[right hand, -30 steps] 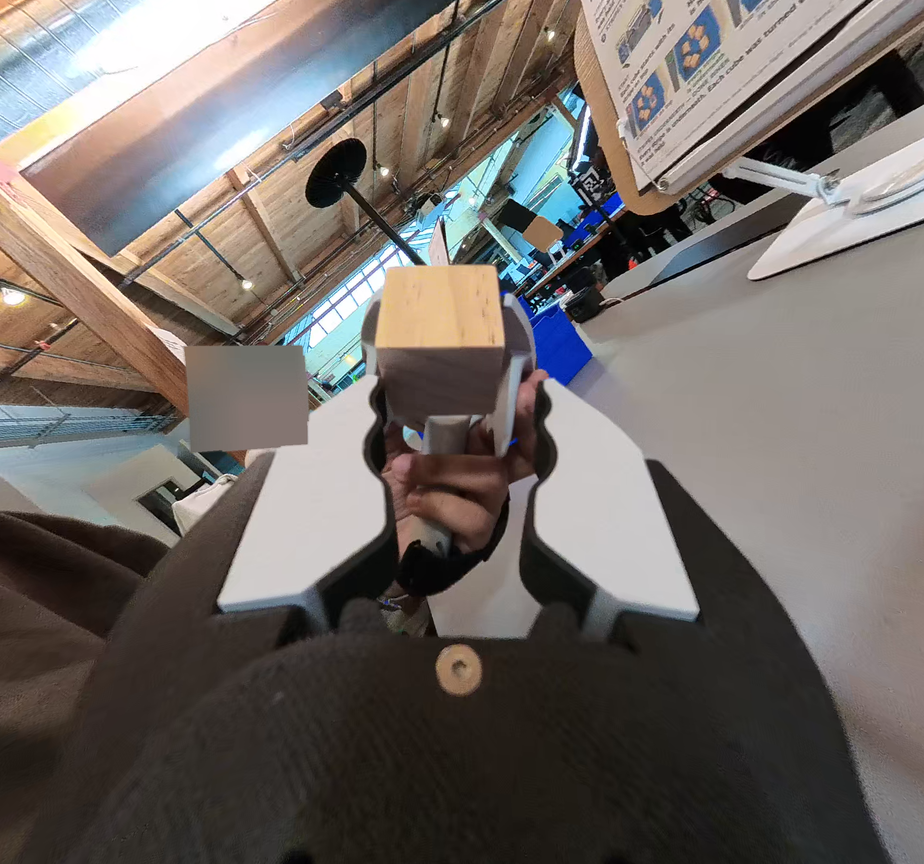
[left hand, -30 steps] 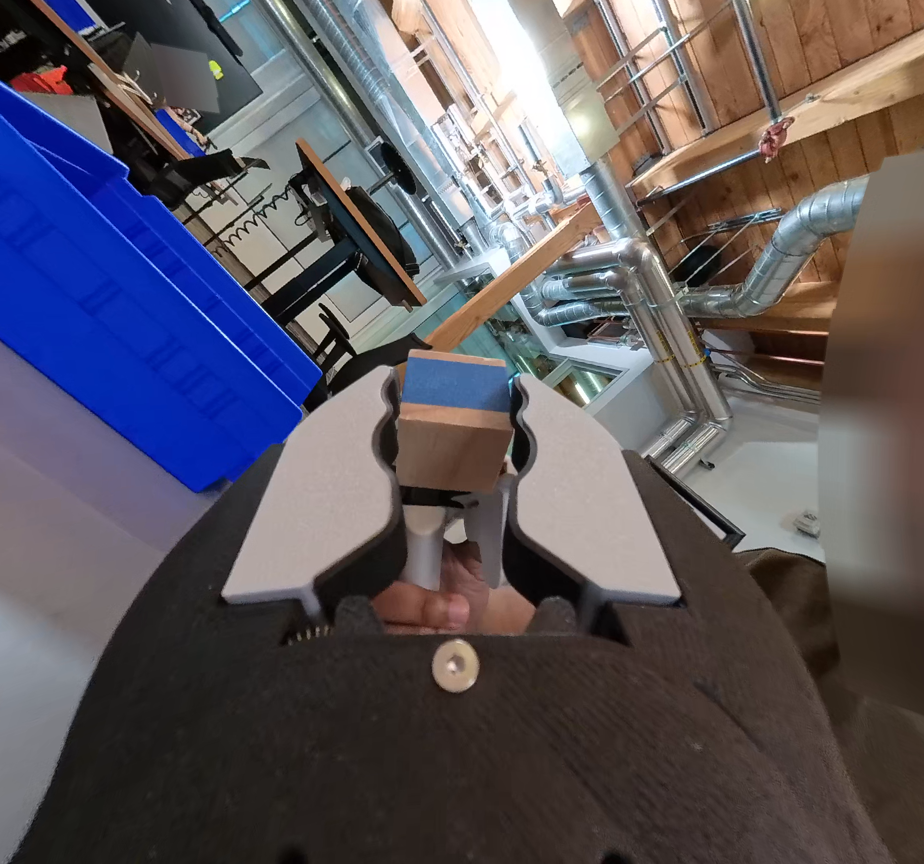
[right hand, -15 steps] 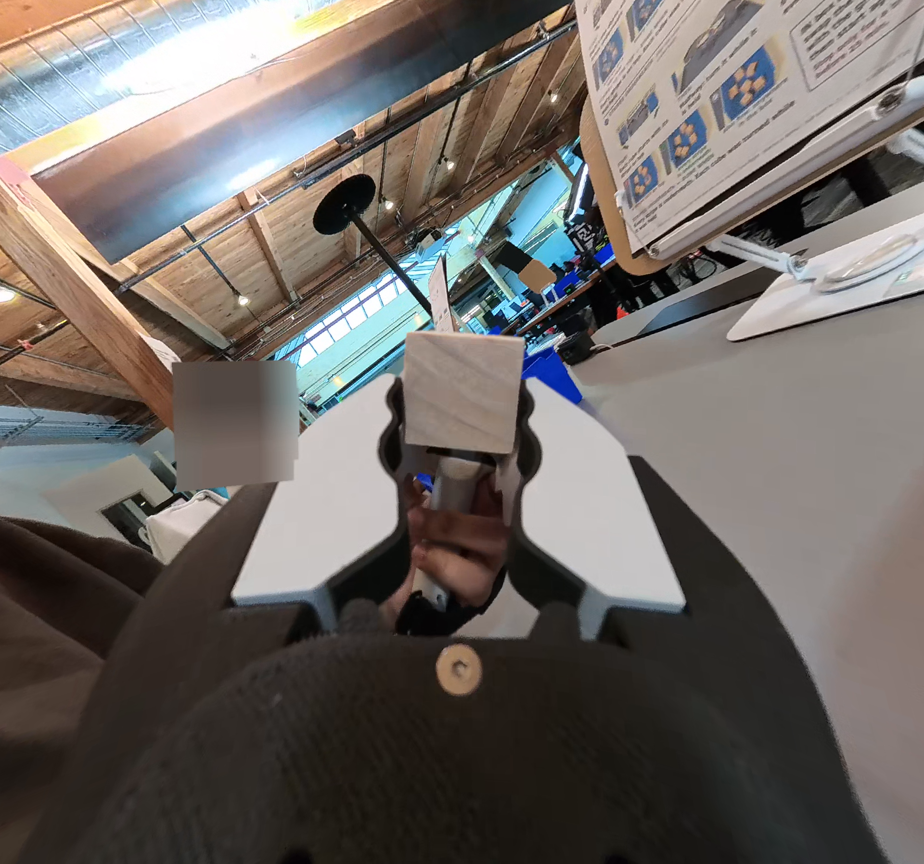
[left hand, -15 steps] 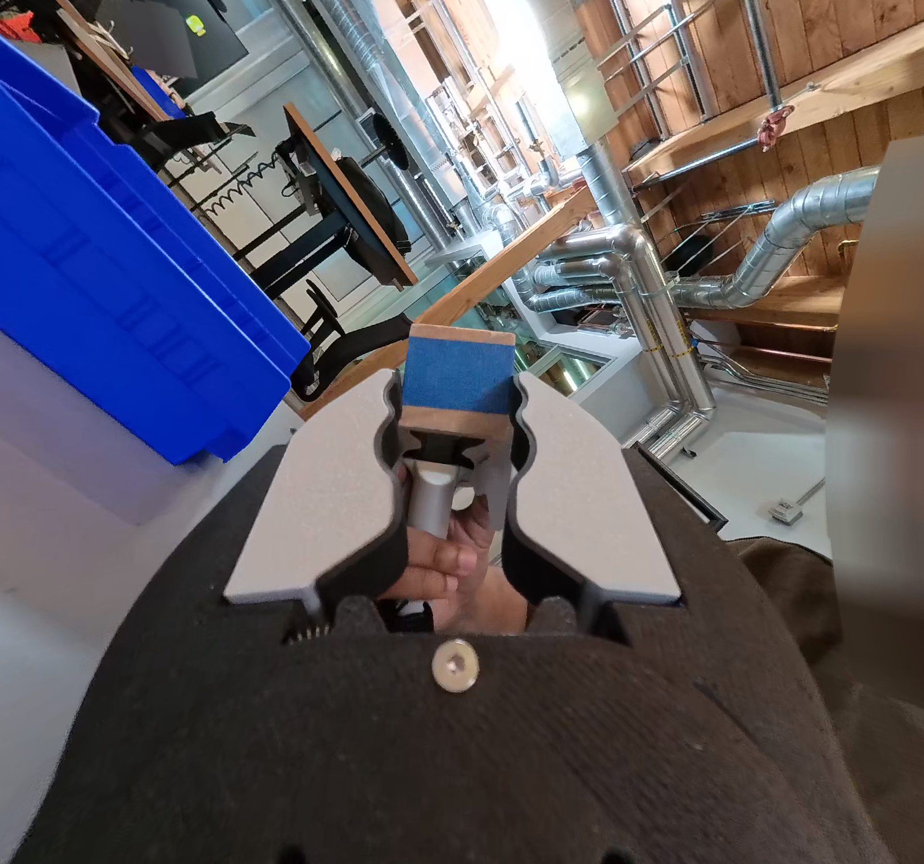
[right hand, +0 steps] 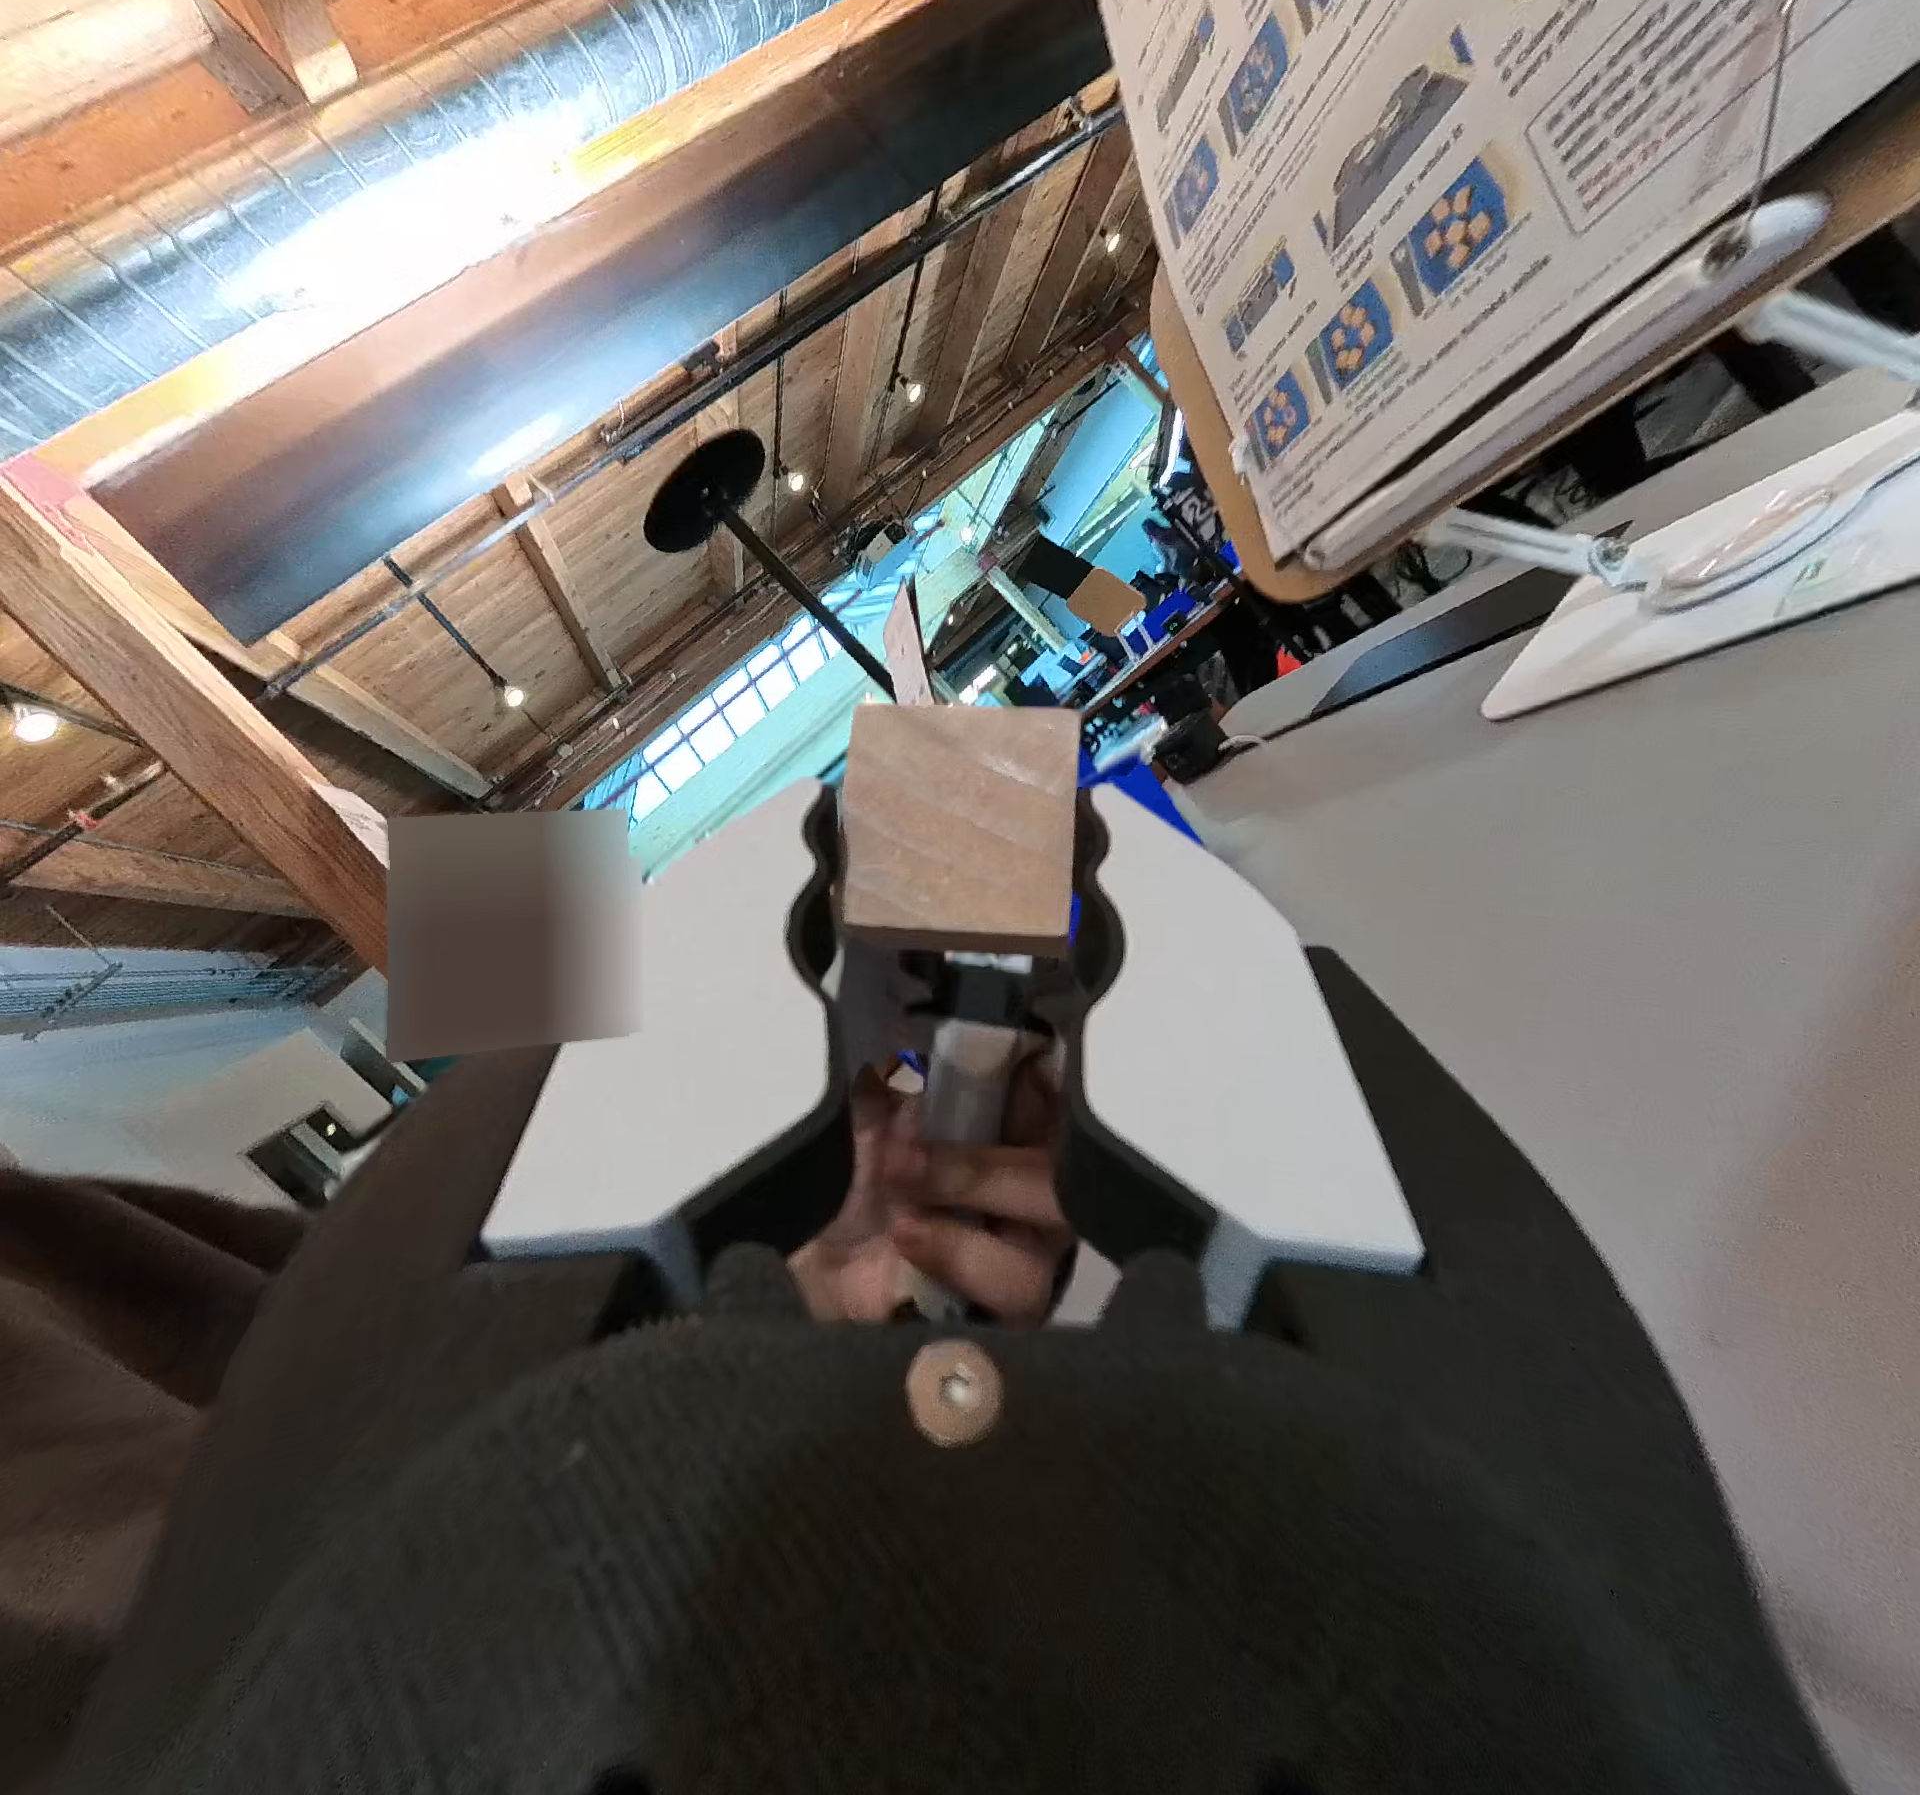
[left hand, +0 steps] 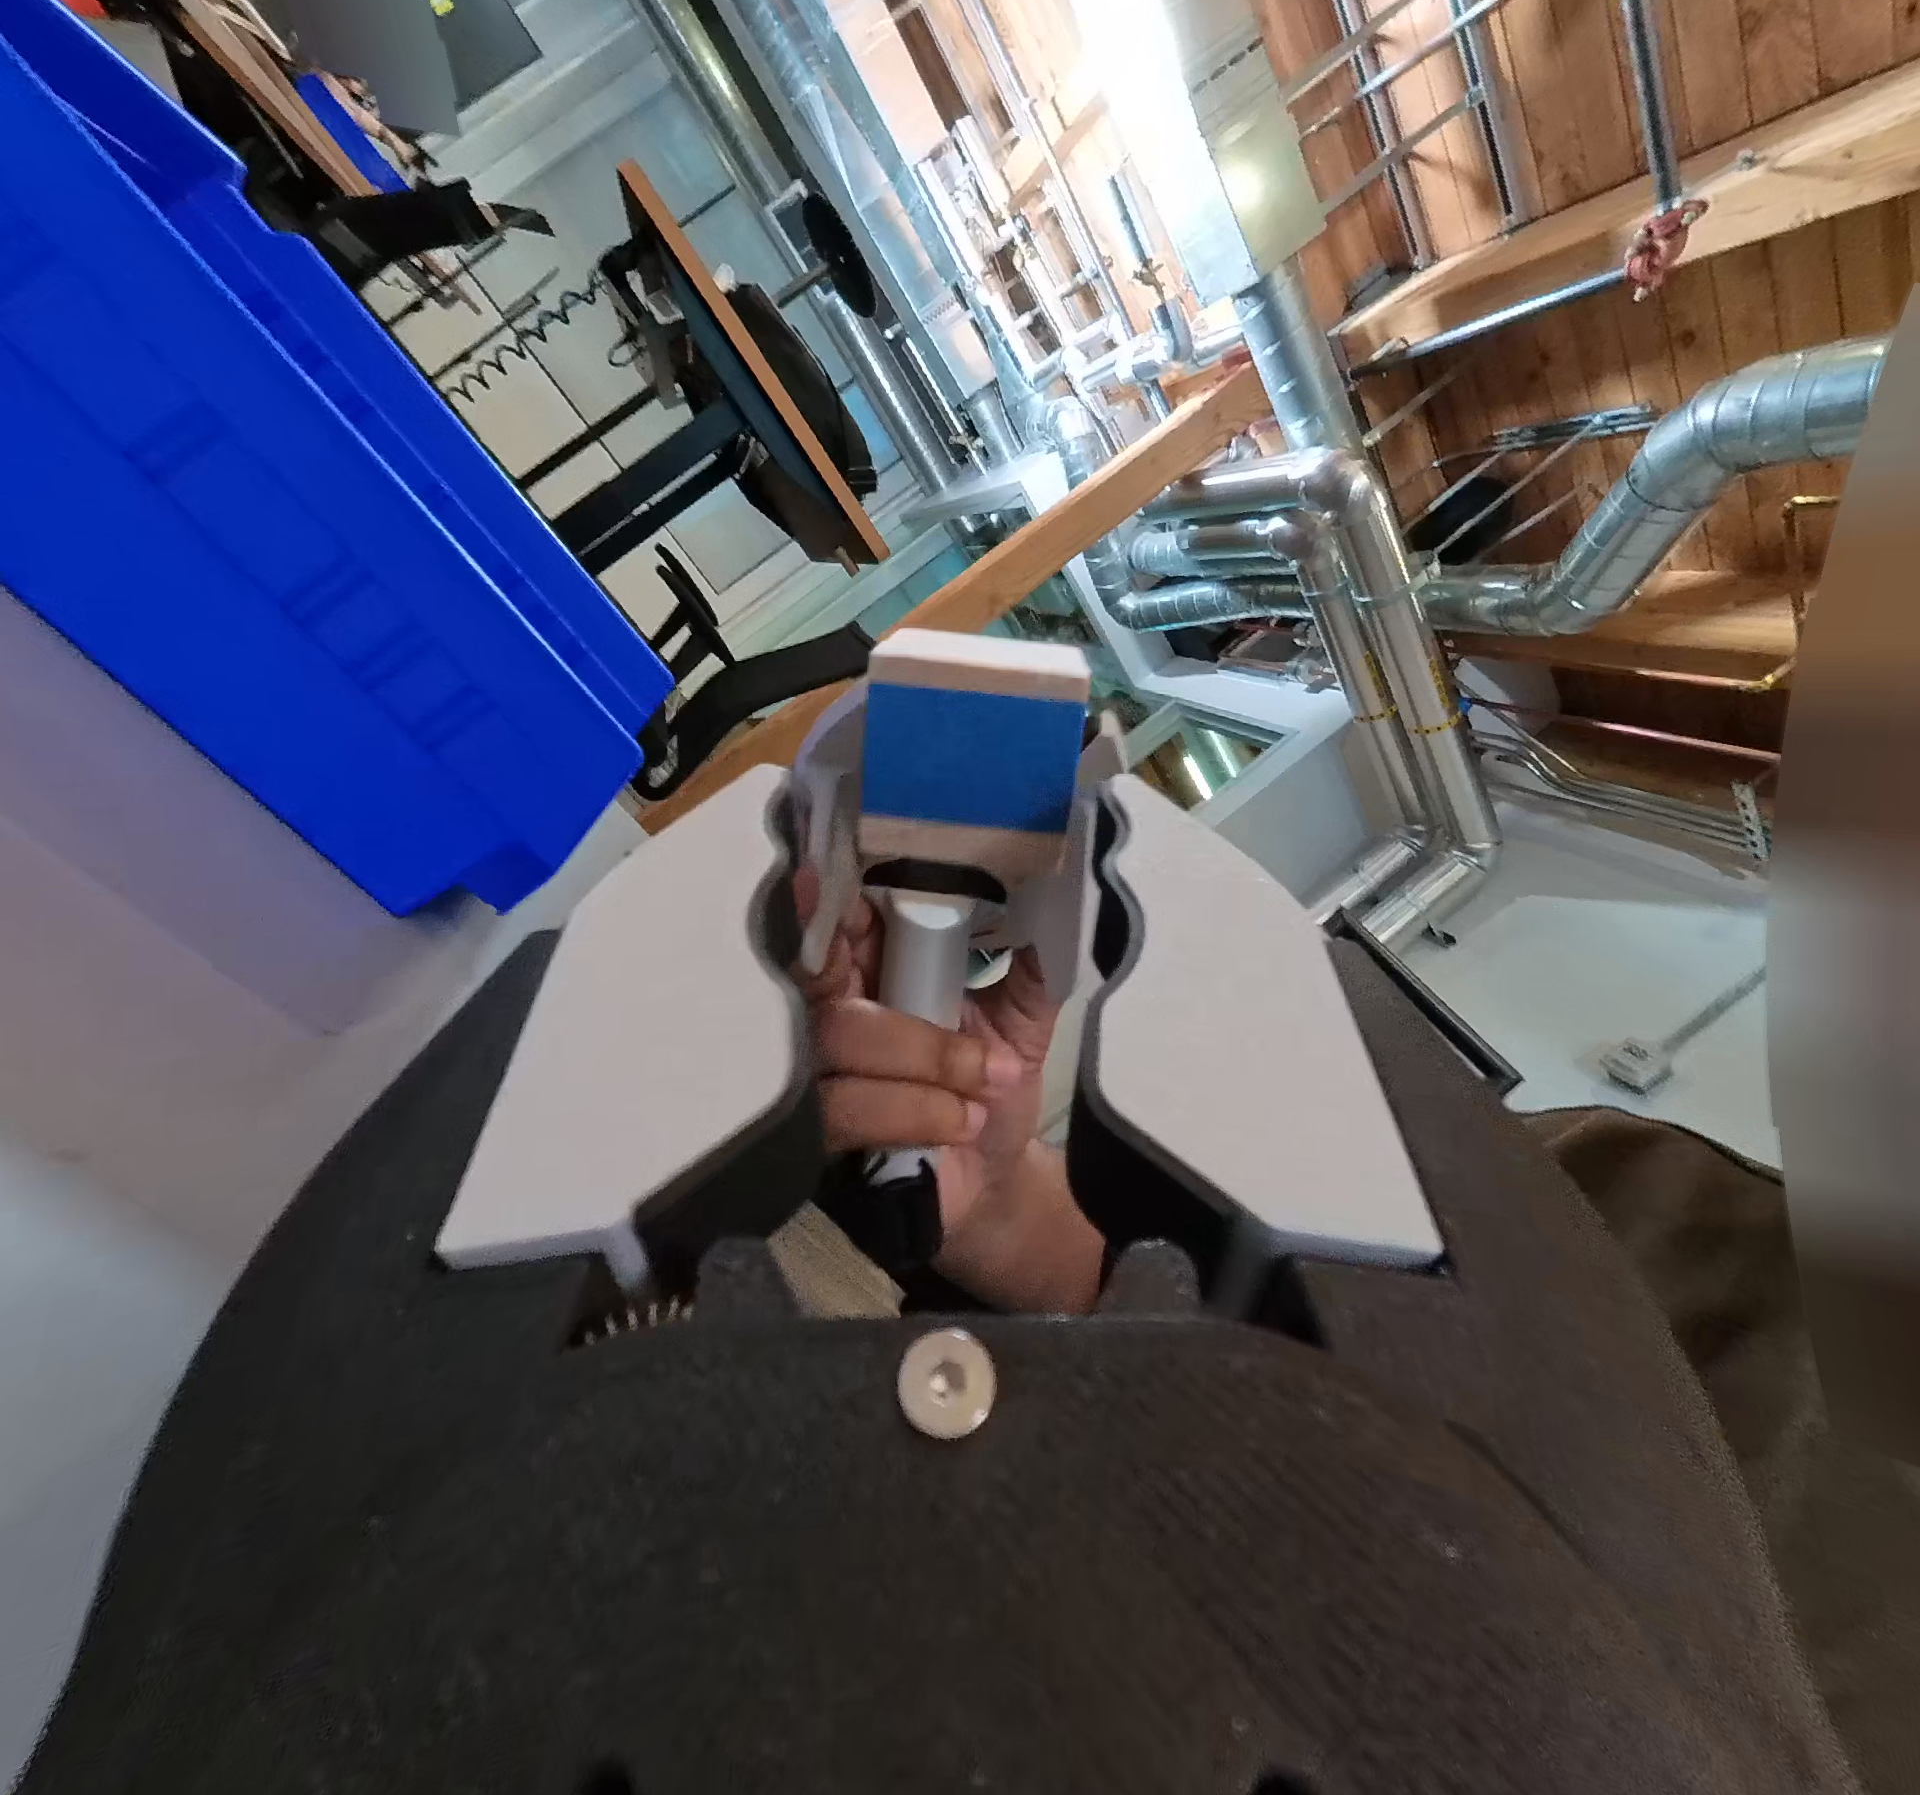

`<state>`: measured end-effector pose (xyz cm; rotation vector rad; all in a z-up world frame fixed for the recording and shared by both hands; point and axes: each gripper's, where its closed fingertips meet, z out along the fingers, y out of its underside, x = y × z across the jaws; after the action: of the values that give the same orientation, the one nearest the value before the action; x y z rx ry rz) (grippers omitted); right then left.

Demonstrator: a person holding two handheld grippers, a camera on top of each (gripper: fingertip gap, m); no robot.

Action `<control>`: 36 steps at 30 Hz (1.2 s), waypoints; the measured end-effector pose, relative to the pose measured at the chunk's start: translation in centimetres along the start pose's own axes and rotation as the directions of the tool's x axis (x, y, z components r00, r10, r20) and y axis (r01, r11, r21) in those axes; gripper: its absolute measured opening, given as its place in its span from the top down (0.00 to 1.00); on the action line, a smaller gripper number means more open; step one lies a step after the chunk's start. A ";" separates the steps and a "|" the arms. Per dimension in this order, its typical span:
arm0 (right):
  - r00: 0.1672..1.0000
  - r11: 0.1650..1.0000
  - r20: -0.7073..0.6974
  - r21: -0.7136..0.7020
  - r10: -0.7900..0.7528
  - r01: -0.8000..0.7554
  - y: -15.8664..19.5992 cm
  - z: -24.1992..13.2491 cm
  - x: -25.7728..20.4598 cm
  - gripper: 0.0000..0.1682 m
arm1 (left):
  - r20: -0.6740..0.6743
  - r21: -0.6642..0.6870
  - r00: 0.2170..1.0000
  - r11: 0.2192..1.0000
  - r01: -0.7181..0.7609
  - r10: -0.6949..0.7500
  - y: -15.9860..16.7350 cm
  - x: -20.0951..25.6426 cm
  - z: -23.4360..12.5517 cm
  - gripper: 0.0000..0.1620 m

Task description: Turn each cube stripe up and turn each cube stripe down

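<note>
One wooden cube (left hand: 971,758) is held in the air between my two grippers, which face each other. In the left wrist view its blue stripe faces the camera, with bare wood above and below. My left gripper (left hand: 948,789) is open, its fingers standing apart from the cube's sides. The right gripper's grey fingers (left hand: 821,841) clamp the cube, and a hand holds its handle behind. In the right wrist view my right gripper (right hand: 956,810) is shut on the cube (right hand: 961,831), whose plain wood face shows; the stripe is hidden there.
A blue plastic bin (left hand: 260,498) stands on the grey table at the left of the left wrist view. In the right wrist view an instruction sheet on a clipboard (right hand: 1455,135) and a white stand base (right hand: 1714,582) sit on the grey table (right hand: 1558,1018).
The left gripper held the cube a second ago; the right gripper closed on it and the left jaws opened. The cube's striped face now points at the left camera.
</note>
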<state>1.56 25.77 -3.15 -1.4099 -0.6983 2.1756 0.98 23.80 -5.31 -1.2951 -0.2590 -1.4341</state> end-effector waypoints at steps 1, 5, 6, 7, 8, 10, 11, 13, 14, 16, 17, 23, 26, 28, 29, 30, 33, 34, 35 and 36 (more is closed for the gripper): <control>1.000 1.000 -0.006 0.021 0.013 -0.013 -1.1 0.2 0.1 0.74 | 0.019 0.014 1.000 1.000 -0.003 0.003 -0.3 -0.3 -0.1 0.62; 0.985 0.997 -0.170 0.053 -0.041 0.050 -7.3 0.9 2.7 0.74 | 0.090 0.039 0.996 0.999 -0.032 0.029 -1.3 -1.9 -0.7 0.54; 0.968 0.994 -0.232 0.026 -0.095 0.104 -8.8 1.1 4.0 0.74 | 0.089 0.039 0.996 0.999 -0.028 0.025 -1.4 -2.1 -0.8 0.53; 0.940 0.985 -0.298 -0.023 -0.168 0.169 -10.3 1.1 5.6 0.74 | 0.084 0.039 0.996 0.999 -0.023 0.019 -1.4 -2.1 -0.8 0.53; 0.895 0.969 -0.372 -0.084 -0.247 0.233 -11.7 0.9 7.7 0.74 | 0.080 0.038 0.997 0.999 -0.019 0.016 -1.5 -2.0 -0.9 0.53; 0.758 0.928 -0.535 -0.216 -0.372 0.303 -14.3 -0.4 12.9 0.74 | 0.082 0.026 0.996 0.999 -0.024 0.022 -1.3 -2.0 -0.9 0.54; 0.687 0.917 -0.608 -0.266 -0.398 0.296 -15.2 -1.5 15.5 0.74 | 0.089 0.017 0.995 0.999 -0.036 0.035 -1.2 -2.0 -1.0 0.54; 0.592 0.911 -0.695 -0.353 -0.408 0.213 -15.3 -3.8 19.7 0.74 | 0.107 -0.005 0.992 0.997 -0.072 0.072 -1.2 -2.0 -1.1 0.54; 0.571 0.913 -0.719 -0.370 -0.397 0.169 -14.9 -4.9 21.2 0.74 | 0.117 -0.019 0.989 0.996 -0.091 0.092 -1.2 -2.1 -1.2 0.54; 0.557 0.917 -0.742 -0.386 -0.373 0.101 -13.6 -6.4 23.2 0.74 | 0.148 -0.058 0.978 0.989 -0.137 0.144 -1.1 -2.7 -1.6 0.54; 0.547 0.910 -0.745 -0.407 -0.382 0.080 -12.9 -7.0 24.0 0.74 | 0.174 -0.082 0.969 0.983 -0.165 0.178 -1.1 -3.2 -1.9 0.54; 0.466 0.800 -0.687 -0.595 -0.558 0.081 -10.6 -7.6 26.7 0.74 | 0.253 -0.164 0.931 0.960 -0.226 0.262 -1.0 -5.3 -2.7 0.52; 0.442 0.752 -0.654 -0.654 -0.614 0.078 -9.6 -7.3 27.3 0.74 | 0.252 -0.176 0.932 0.959 -0.220 0.260 -0.6 -5.5 -2.6 0.52; 0.416 0.727 -0.643 -0.683 -0.643 0.069 -9.1 -7.6 27.6 0.73 | 0.253 -0.177 0.934 0.961 -0.213 0.253 -0.4 -5.7 -2.5 0.52; 0.405 0.720 -0.641 -0.691 -0.652 0.065 -9.0 -7.7 27.7 0.73 | 0.255 -0.177 0.933 0.961 -0.211 0.252 -0.4 -5.8 -2.5 0.52; 0.396 0.718 -0.643 -0.694 -0.656 0.062 -8.9 -7.8 27.7 0.73 | 0.255 -0.177 0.933 0.961 -0.211 0.252 -0.4 -5.8 -2.5 0.52; 0.397 0.743 -0.666 -0.667 -0.632 0.063 -9.5 -7.9 27.2 0.71 | 0.254 -0.177 0.933 0.961 -0.214 0.254 -0.4 -5.7 -2.6 0.53; 0.410 0.757 -0.673 -0.650 -0.616 0.070 -9.8 -7.7 26.8 0.66 | 0.253 -0.177 0.933 0.960 -0.215 0.255 -0.5 -5.7 -2.6 0.53; 0.423 0.774 -0.683 -0.630 -0.596 0.073 -10.2 -7.6 26.3 0.64 | 0.254 -0.177 0.932 0.960 -0.217 0.257 -0.5 -5.6 -2.7 0.53; 0.439 0.791 -0.691 -0.606 -0.574 0.081 -10.7 -7.4 25.7 0.63 | 0.255 -0.176 0.931 0.960 -0.219 0.259 -0.6 -5.6 -2.7 0.53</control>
<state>-0.19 51.13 -16.77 -2.1009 -1.0333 0.7276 -2.28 25.13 -10.44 -1.5905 -0.1756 -1.0788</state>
